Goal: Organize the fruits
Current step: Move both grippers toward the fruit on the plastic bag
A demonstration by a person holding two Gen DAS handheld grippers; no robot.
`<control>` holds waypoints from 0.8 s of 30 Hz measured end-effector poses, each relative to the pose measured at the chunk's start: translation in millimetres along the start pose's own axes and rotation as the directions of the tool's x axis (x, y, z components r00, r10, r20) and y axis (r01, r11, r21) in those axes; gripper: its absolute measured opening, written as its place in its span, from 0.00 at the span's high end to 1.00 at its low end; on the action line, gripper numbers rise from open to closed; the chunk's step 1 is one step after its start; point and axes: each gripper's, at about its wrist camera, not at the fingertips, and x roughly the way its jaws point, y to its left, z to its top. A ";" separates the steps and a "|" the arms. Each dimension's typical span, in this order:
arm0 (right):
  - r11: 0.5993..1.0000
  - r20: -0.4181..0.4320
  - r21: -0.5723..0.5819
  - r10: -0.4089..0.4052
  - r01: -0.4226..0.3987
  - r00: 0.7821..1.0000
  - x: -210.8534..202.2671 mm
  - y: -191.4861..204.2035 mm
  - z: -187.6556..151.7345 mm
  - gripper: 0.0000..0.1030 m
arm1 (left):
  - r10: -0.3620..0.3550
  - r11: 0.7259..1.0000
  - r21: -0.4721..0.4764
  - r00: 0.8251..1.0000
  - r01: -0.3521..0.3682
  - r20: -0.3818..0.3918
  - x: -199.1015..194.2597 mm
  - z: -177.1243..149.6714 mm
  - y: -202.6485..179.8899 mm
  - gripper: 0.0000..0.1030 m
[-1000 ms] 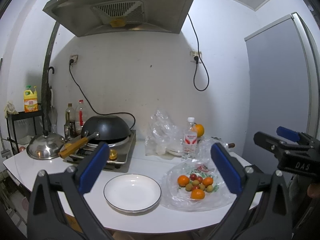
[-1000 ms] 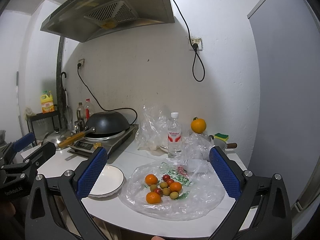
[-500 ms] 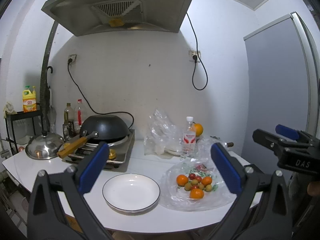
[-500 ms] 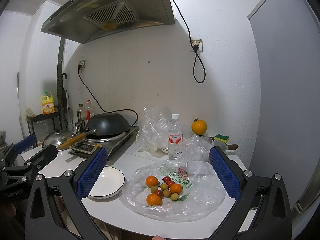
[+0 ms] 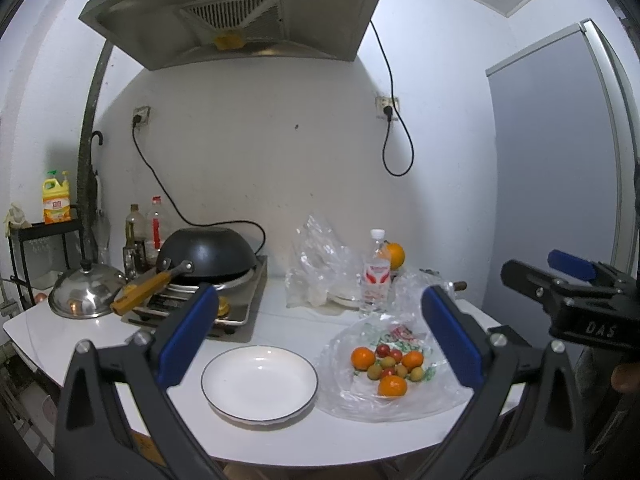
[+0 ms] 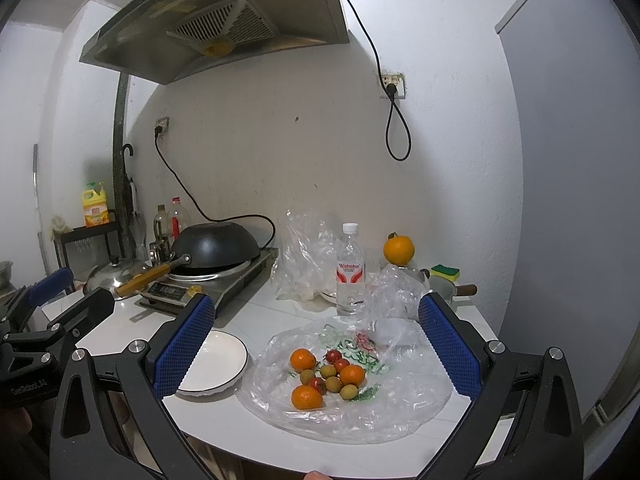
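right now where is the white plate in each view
Left wrist view: the white plate sits low centre on the counter, between the open fingers, left of the fruit bag.
Right wrist view: the plate is low left, partly hidden behind the left finger of that gripper, again left of the fruit bag.
Shared landmark: the water bottle behind the bag.

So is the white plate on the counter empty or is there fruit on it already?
Empty. The white plate shows only its bare glossy surface; all the small fruits lie on the plastic bag beside it.
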 end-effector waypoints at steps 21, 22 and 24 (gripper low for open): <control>0.995 -0.112 0.058 -0.080 0.087 0.990 54.1 -69.9 -50.9 0.00 | -0.054 0.997 0.038 0.987 0.060 -0.154 74.0 -36.0 -38.0 0.01; 0.994 -0.121 0.063 -0.085 0.093 0.989 56.5 -74.7 -54.5 0.00 | -0.057 0.997 0.041 0.985 0.064 -0.163 78.1 -38.5 -40.9 0.01; 0.992 -0.135 0.072 -0.089 0.099 0.987 59.7 -81.2 -59.5 0.00 | -0.060 0.996 0.051 0.982 0.070 -0.180 84.6 -42.9 -45.9 0.01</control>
